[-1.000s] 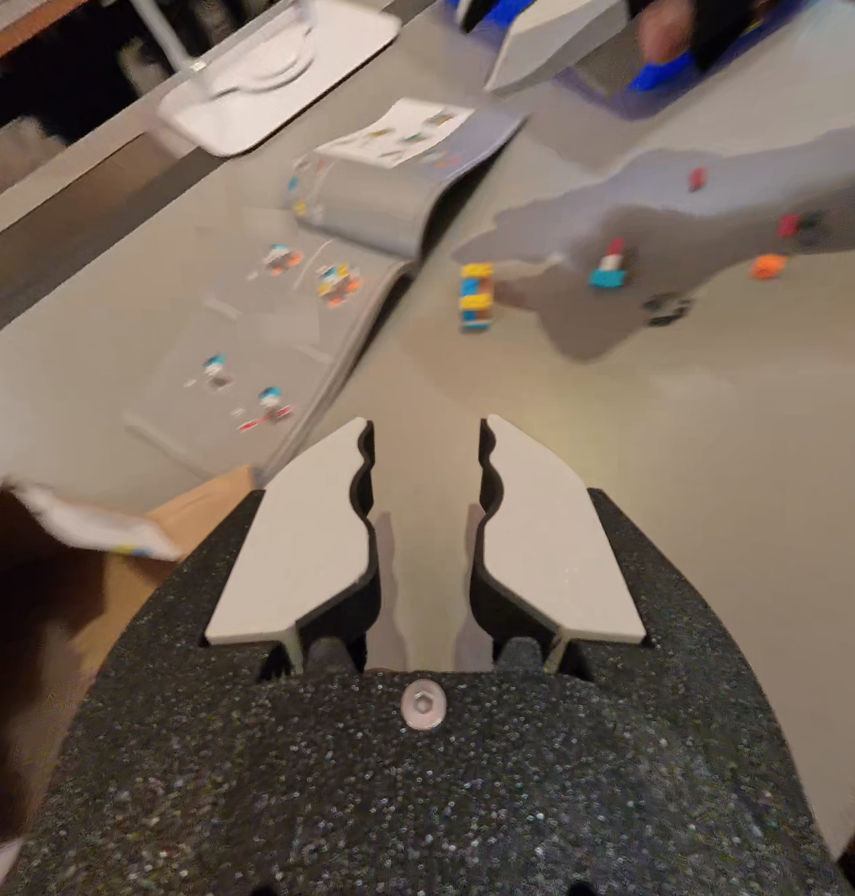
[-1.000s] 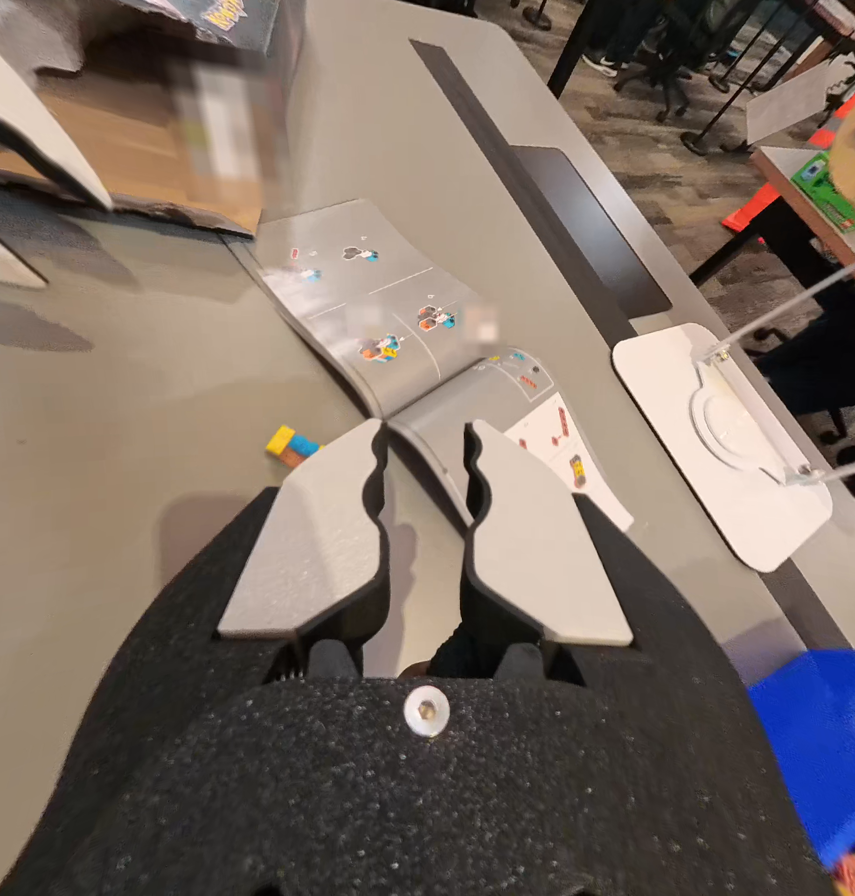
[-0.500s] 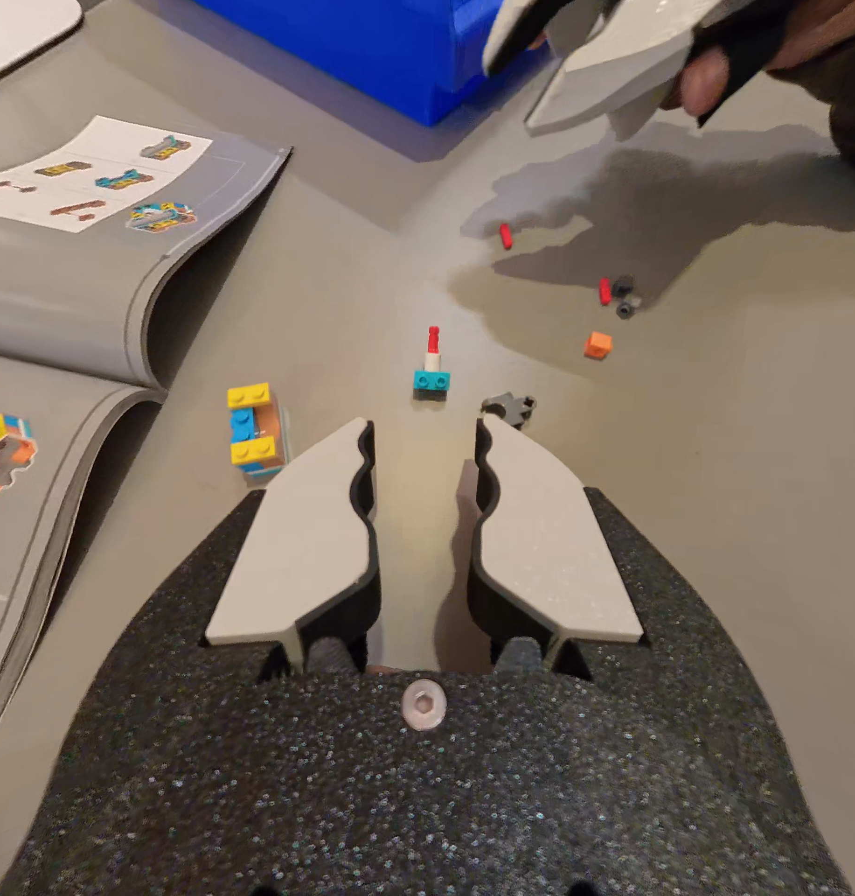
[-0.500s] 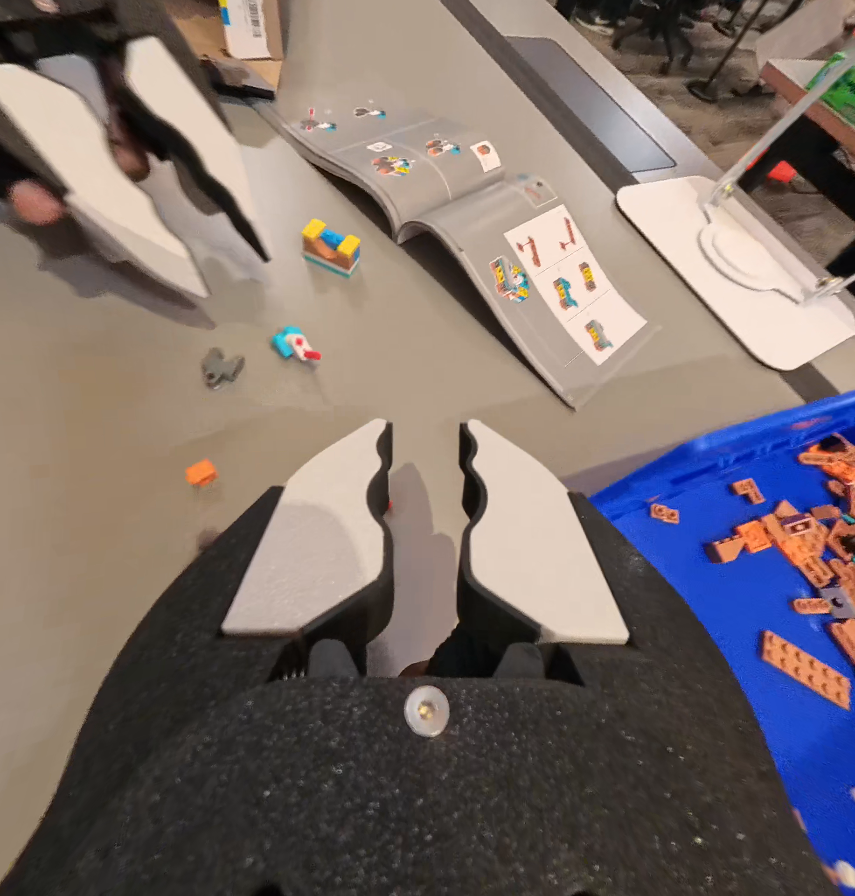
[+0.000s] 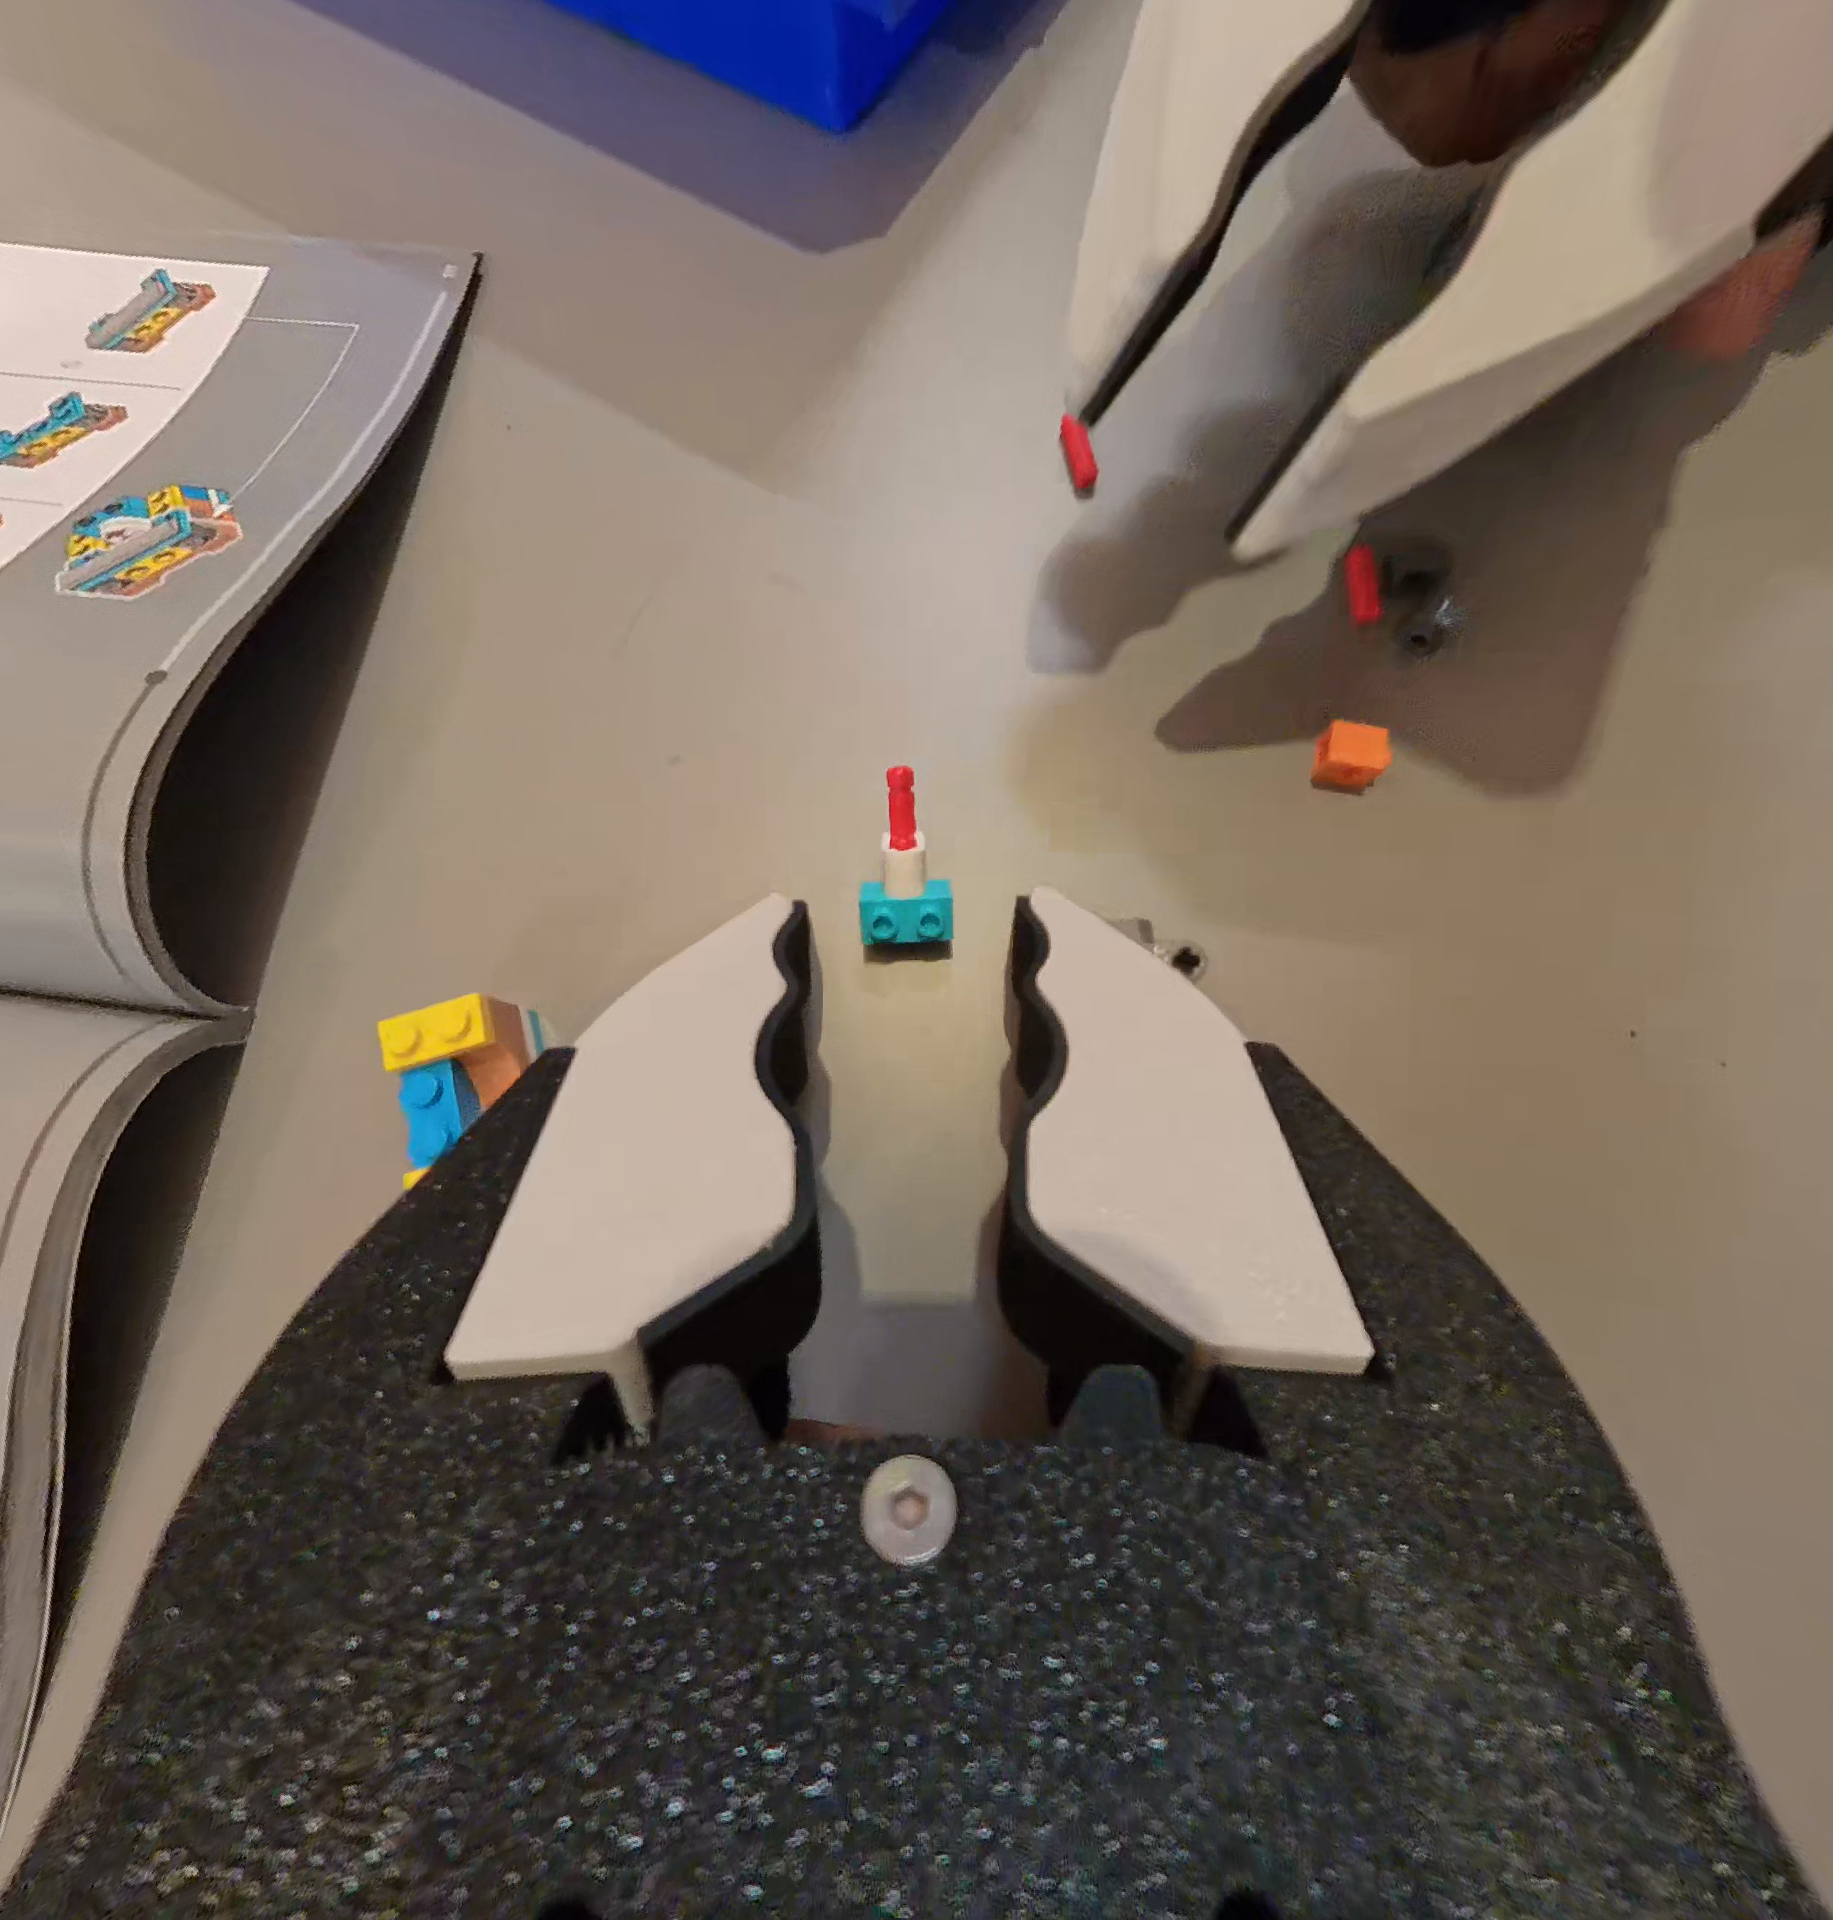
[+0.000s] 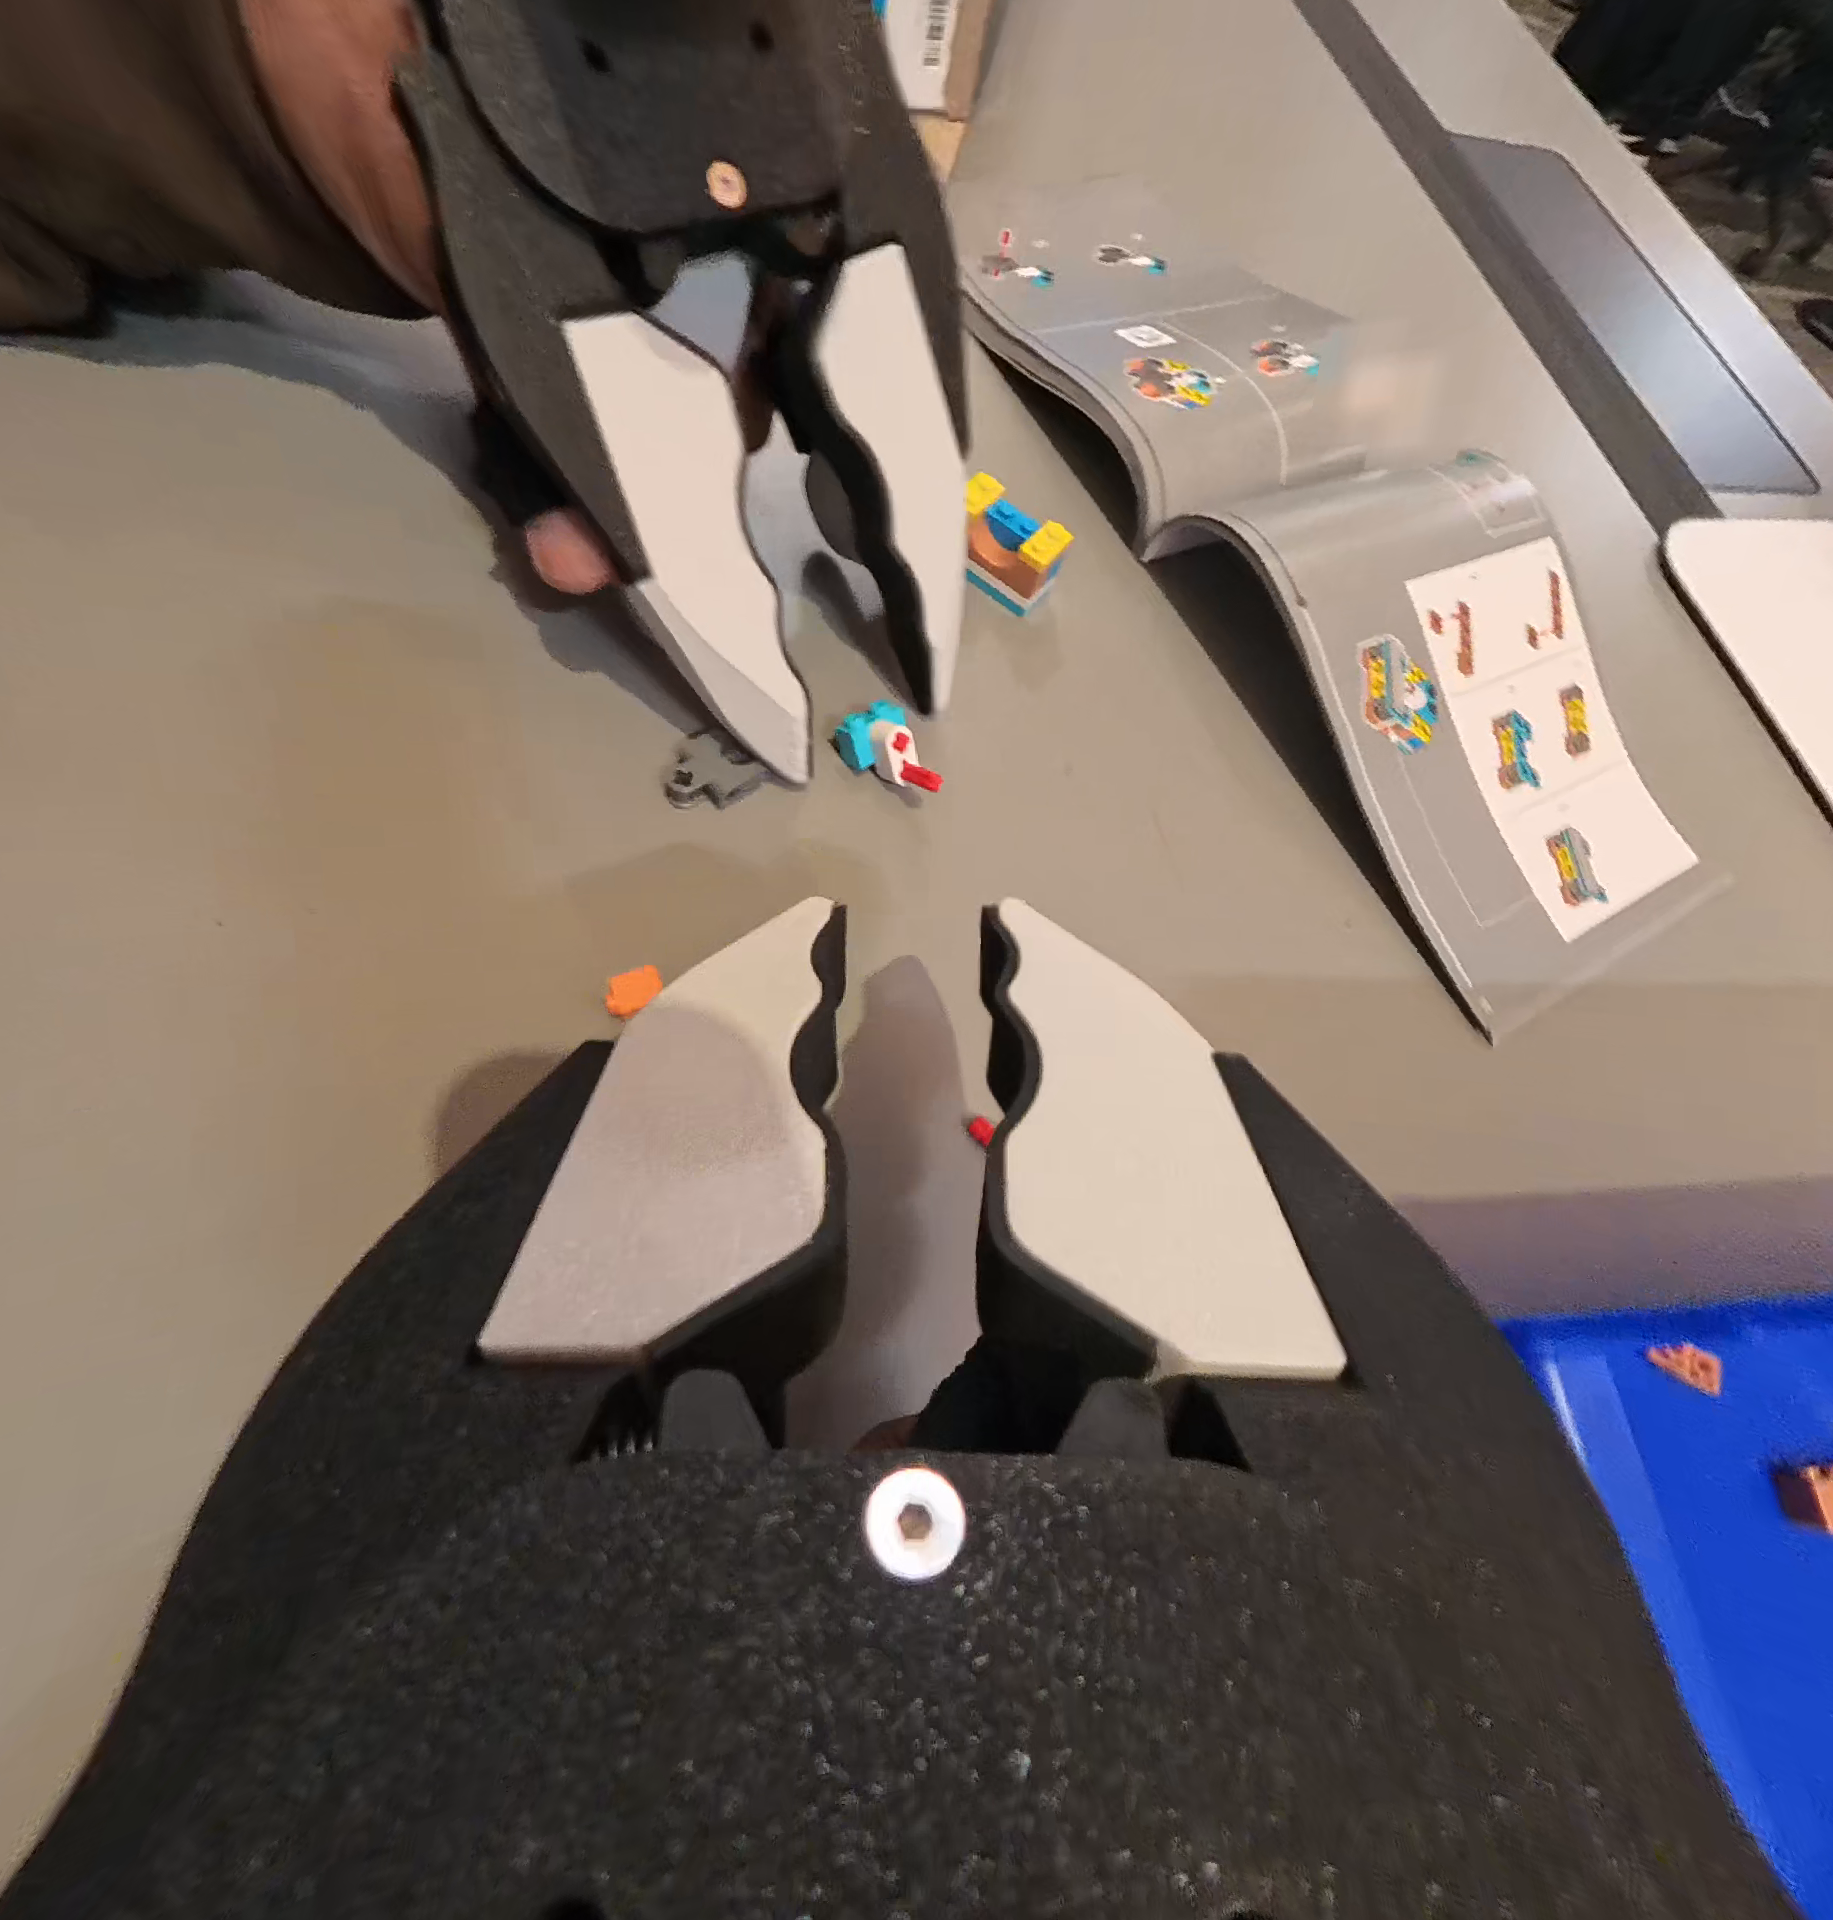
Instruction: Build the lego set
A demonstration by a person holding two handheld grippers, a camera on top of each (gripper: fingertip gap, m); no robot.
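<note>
While the open instruction booklet [image 6: 1359, 582] shows only build pictures, no brand is legible to me anywhere. The left gripper [image 5: 907, 909] hangs low with its jaws apart and empty, tips either side of the teal brick with a white-and-red peg [image 5: 904, 894]. The right gripper [image 6: 912, 914] is likewise released, holding nothing, above a small red pin [image 6: 980, 1130]. The yellow-blue assembly [image 6: 1016, 551] sits beside the booklet, an orange brick [image 6: 632, 989] near the right gripper. Bare grey table [image 6: 216, 779] lies leftward; the blue bin [image 6: 1722, 1558] crowds the right.
</note>
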